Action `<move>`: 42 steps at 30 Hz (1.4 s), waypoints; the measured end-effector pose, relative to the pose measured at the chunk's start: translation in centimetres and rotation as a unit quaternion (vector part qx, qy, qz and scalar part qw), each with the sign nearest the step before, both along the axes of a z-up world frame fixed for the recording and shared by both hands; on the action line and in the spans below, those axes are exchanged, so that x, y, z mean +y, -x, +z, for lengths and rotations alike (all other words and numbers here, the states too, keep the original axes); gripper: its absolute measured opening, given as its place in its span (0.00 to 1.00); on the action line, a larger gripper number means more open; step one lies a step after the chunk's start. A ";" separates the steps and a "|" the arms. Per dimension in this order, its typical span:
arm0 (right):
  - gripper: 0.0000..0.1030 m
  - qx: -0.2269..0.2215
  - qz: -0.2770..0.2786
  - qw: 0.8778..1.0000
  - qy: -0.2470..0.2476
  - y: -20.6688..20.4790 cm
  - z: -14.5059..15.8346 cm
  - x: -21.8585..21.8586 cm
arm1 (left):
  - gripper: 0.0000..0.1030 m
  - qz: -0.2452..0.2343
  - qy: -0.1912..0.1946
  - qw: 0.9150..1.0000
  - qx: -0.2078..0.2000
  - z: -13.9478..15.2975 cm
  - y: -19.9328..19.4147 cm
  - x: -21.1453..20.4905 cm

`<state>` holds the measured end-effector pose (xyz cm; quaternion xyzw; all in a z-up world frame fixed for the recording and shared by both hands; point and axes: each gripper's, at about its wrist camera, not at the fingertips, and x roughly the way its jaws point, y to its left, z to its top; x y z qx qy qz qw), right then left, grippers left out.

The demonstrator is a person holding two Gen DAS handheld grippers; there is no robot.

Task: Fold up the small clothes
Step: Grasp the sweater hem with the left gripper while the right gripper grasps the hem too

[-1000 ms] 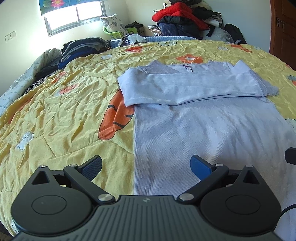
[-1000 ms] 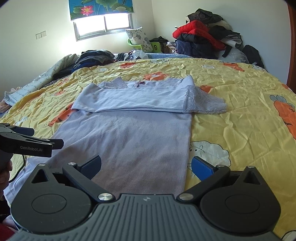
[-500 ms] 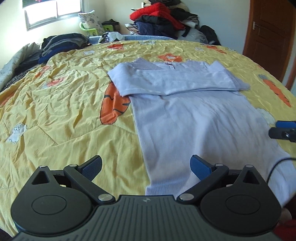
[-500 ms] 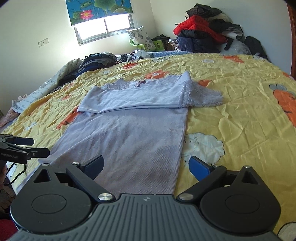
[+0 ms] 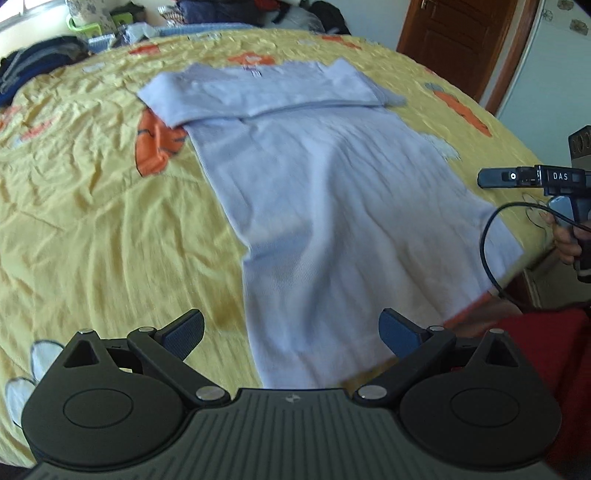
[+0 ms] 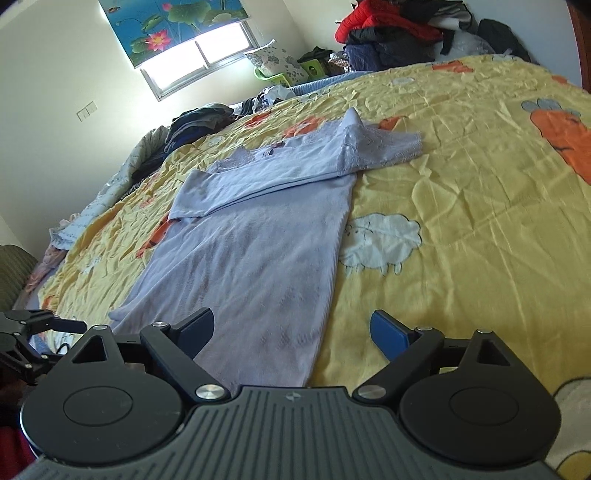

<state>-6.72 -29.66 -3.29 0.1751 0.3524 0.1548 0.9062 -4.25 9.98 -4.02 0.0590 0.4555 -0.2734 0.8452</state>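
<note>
On the yellow bedspread (image 6: 461,206) lies a lilac shirt (image 6: 258,251); both grippers' fingers (image 5: 184,328) (image 6: 388,328) spread wide, holding nothing.

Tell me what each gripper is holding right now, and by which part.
Nothing is held. The left gripper and right gripper are both open above the near hem of the lavender shirt, which lies flat on the bedspread.

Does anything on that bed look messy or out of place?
The lilac shirt lies flat, its sleeves folded neatly across the top. What stands out are the clothes piles heaped at the far edge of the yellow quilt.
</note>
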 end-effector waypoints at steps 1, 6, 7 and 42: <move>0.87 0.003 0.003 1.000 -0.005 0.2 0.0 -0.2 | 0.98 -0.002 0.006 1.000 0.011 -0.2 0.0 0.1; 0.85 0.018 0.022 0.999 -0.025 1.0 -0.3 -0.9 | 0.89 0.006 0.036 0.999 0.039 -0.5 0.0 1.0; 0.85 0.022 0.024 0.999 -0.029 1.2 -0.4 -1.0 | 0.84 0.012 0.048 0.998 0.048 -0.4 -0.2 1.3; 0.39 0.052 0.131 0.989 0.053 5.4 0.4 1.4 | 0.17 0.053 0.120 0.984 0.117 -1.0 -0.7 3.5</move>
